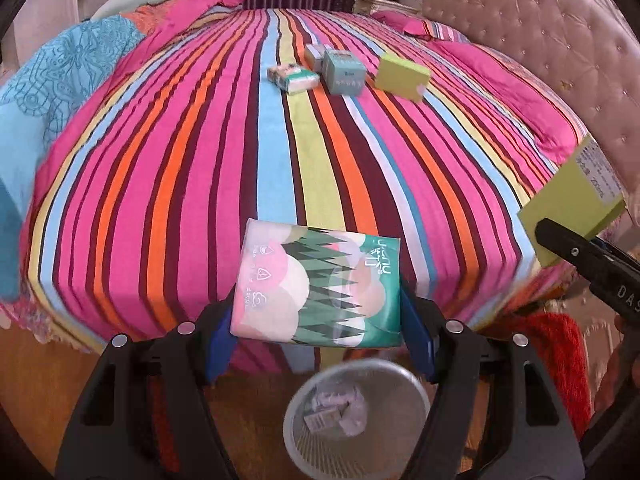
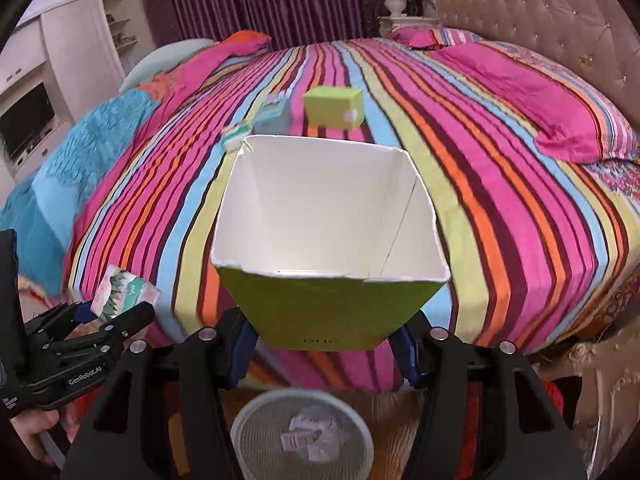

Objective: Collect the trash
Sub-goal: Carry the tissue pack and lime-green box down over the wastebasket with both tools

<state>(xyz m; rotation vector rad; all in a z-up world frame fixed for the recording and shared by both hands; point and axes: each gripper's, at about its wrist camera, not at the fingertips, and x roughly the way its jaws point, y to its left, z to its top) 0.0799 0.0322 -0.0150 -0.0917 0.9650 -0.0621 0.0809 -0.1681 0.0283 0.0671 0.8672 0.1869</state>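
Observation:
My left gripper [image 1: 320, 320] is shut on a green and pink tissue pack [image 1: 320, 288], held above the foot of the striped bed. My right gripper [image 2: 324, 340] is shut on an open lime-green carton [image 2: 328, 308], its white inside facing the camera. A mesh waste bin [image 1: 356, 420] with crumpled paper stands on the floor right below both grippers, also seen as the bin [image 2: 302, 436] in the right wrist view. The carton [image 1: 576, 200] shows at the right edge of the left wrist view, and the tissue pack [image 2: 124, 288] at the left of the right wrist view.
Further up the striped bed [image 1: 280, 152] lie a small tissue pack [image 1: 294, 78], a blue-grey box [image 1: 343, 71] and a lime-green box [image 1: 402, 74]. Pink pillows [image 2: 532, 92] and a tufted headboard [image 2: 540, 16] are at right, a blue blanket [image 1: 60, 88] at left.

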